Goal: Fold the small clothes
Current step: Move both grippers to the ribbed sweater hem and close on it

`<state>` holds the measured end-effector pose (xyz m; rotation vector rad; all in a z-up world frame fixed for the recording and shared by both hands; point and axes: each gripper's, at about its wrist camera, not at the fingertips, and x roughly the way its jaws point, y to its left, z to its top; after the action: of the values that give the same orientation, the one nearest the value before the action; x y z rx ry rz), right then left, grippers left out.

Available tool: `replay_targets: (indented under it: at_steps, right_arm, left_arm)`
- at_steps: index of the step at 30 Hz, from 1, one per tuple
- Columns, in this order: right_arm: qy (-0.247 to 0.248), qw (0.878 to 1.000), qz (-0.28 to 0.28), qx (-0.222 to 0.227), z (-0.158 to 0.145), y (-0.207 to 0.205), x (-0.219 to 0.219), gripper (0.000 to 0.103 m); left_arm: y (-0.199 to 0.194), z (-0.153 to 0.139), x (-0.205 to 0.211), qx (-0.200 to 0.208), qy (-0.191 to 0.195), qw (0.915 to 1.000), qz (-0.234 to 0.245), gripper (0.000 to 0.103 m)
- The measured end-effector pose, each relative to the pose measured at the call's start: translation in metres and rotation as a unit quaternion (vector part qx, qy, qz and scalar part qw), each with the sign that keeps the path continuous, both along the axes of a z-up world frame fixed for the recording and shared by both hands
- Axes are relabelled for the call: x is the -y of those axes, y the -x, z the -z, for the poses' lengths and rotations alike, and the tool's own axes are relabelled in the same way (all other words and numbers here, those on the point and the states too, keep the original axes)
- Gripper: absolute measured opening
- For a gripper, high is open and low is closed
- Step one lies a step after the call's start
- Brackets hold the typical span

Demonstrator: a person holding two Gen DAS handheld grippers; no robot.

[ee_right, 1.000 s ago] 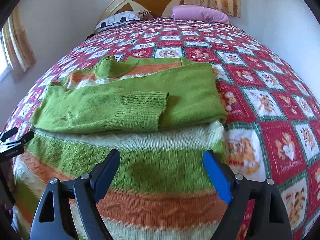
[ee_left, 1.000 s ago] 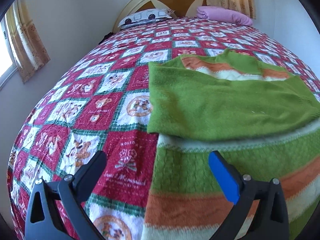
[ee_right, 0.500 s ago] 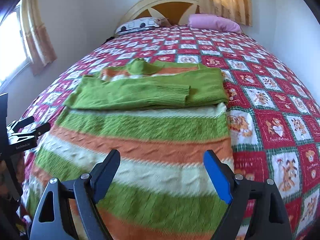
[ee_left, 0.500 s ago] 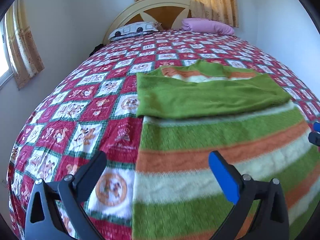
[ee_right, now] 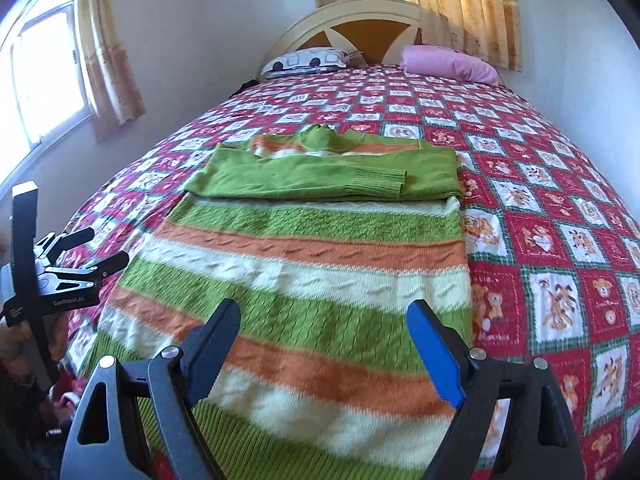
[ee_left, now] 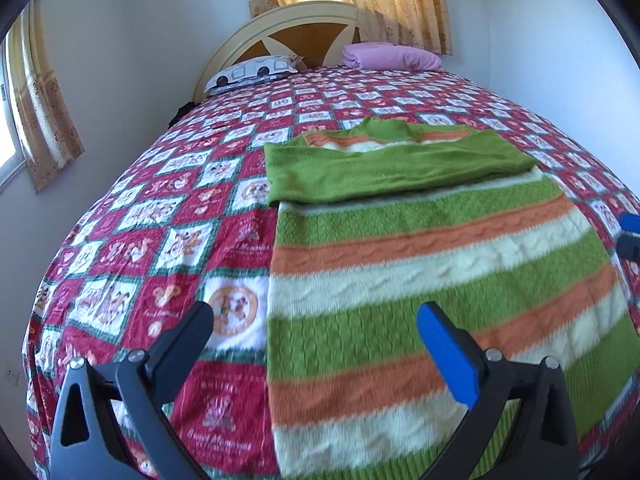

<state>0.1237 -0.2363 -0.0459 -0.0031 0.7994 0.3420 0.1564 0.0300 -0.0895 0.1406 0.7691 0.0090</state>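
A striped green, orange and cream knitted sweater (ee_left: 420, 280) lies flat on the bed, also in the right wrist view (ee_right: 304, 280). Both green sleeves (ee_left: 392, 168) are folded across its chest; a ribbed cuff (ee_right: 380, 178) shows on top. My left gripper (ee_left: 314, 336) is open and empty above the sweater's lower left edge. My right gripper (ee_right: 324, 330) is open and empty above its lower right part. The left gripper also shows at the left edge of the right wrist view (ee_right: 86, 250). The right gripper's tip shows at the right edge of the left wrist view (ee_left: 630, 236).
The bed carries a red and white patterned bedspread (ee_left: 160, 240). A patterned pillow (ee_left: 252, 70) and a pink pillow (ee_left: 392, 56) lie by the headboard (ee_left: 296, 32). Walls and curtained windows stand on the left and behind (ee_right: 52, 76).
Both grippers have drawn back toward the foot of the bed and risen. More of the sweater's striped body and hem is in view. Both stay open and empty.
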Motion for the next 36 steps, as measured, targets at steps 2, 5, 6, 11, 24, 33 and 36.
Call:
replay_targets:
  at_steps: [2,5,6,11,24,33,36]
  right_arm:
    - [-0.001,1.0,-0.001,0.002,-0.002,0.01,0.003,0.085]
    - [0.004,1.0,-0.002,0.006,-0.005,0.024,0.007,0.085]
    - [0.005,1.0,-0.002,0.006,-0.005,0.027,0.008,0.085]
    - [0.013,1.0,-0.006,-0.005,-0.001,0.049,0.013,0.085]
    - [0.019,0.999,-0.007,-0.039,0.032,0.11,0.024,0.085]
    - [0.015,0.999,0.002,-0.042,0.042,0.121,0.033,0.085]
    - [0.015,0.999,0.005,-0.048,0.047,0.121,0.033,0.085]
  left_arm:
    - [0.008,0.001,-0.001,-0.001,-0.001,1.0,0.001,0.103]
    - [0.019,0.003,-0.006,-0.004,-0.007,1.0,0.001,0.103]
    - [0.022,0.005,-0.009,-0.007,-0.007,1.0,0.001,0.103]
    - [0.046,0.011,-0.029,-0.024,-0.008,0.9996,-0.01,0.103]
    - [0.098,0.041,-0.05,-0.104,0.074,0.9918,0.002,0.086]
    - [0.103,0.057,-0.047,-0.142,0.119,0.9827,0.005,0.057]
    - [0.104,0.06,-0.043,-0.15,0.125,0.9807,0.013,0.045]
